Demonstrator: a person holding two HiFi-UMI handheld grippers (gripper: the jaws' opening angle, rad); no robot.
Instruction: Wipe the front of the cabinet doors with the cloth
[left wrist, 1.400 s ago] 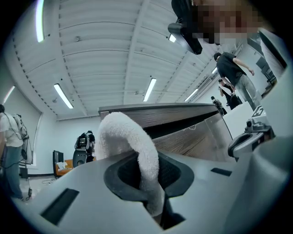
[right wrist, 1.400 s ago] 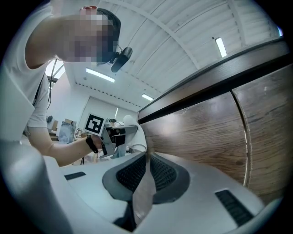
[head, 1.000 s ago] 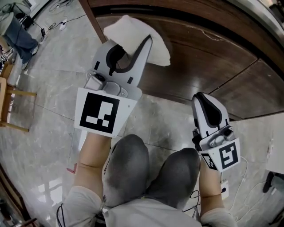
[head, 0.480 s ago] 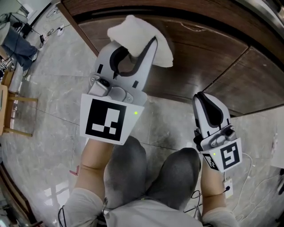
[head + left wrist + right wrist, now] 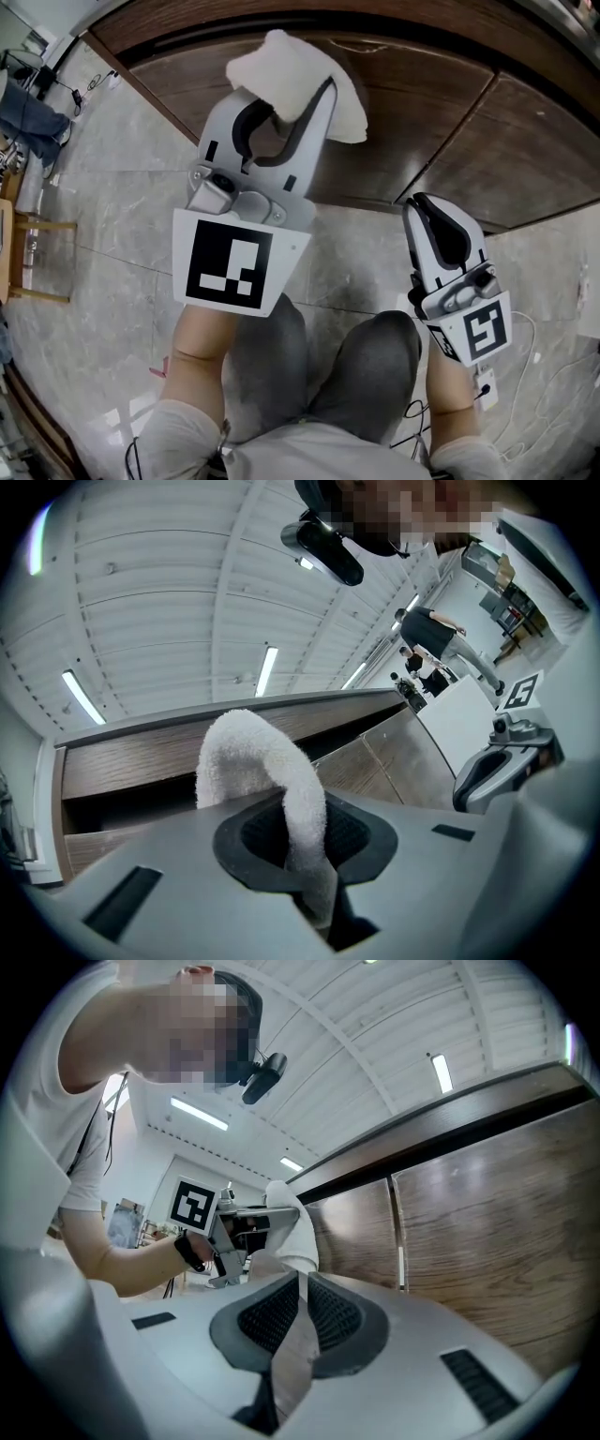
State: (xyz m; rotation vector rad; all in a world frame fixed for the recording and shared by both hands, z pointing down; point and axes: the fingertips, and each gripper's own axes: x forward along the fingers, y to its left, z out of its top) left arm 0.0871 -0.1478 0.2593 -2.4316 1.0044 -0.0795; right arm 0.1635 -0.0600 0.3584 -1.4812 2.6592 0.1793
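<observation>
A white cloth (image 5: 300,80) is pinched in my left gripper (image 5: 291,94), which is shut on it. The cloth's bunched end lies against the dark brown wooden cabinet door (image 5: 412,112) near its lower edge. From the left gripper view, the cloth (image 5: 248,752) arches up out of the jaws of the left gripper (image 5: 302,855) in front of the door (image 5: 375,752). My right gripper (image 5: 439,217) hangs lower right, just off the door's base, shut with nothing in it. In the right gripper view its pads (image 5: 272,1321) nearly meet, and the cloth (image 5: 291,1218) shows beyond them beside the doors (image 5: 487,1213).
A seam (image 5: 459,122) divides two doors. Grey marble floor (image 5: 112,216) spreads to the left, and the person's grey-trousered knees (image 5: 366,361) are below. A wooden stool (image 5: 28,258) stands far left, and white cables (image 5: 534,375) lie lower right.
The left gripper with the cloth now sits farther right of the cabinet's left edge and slightly higher on the door. The right gripper has barely moved.
</observation>
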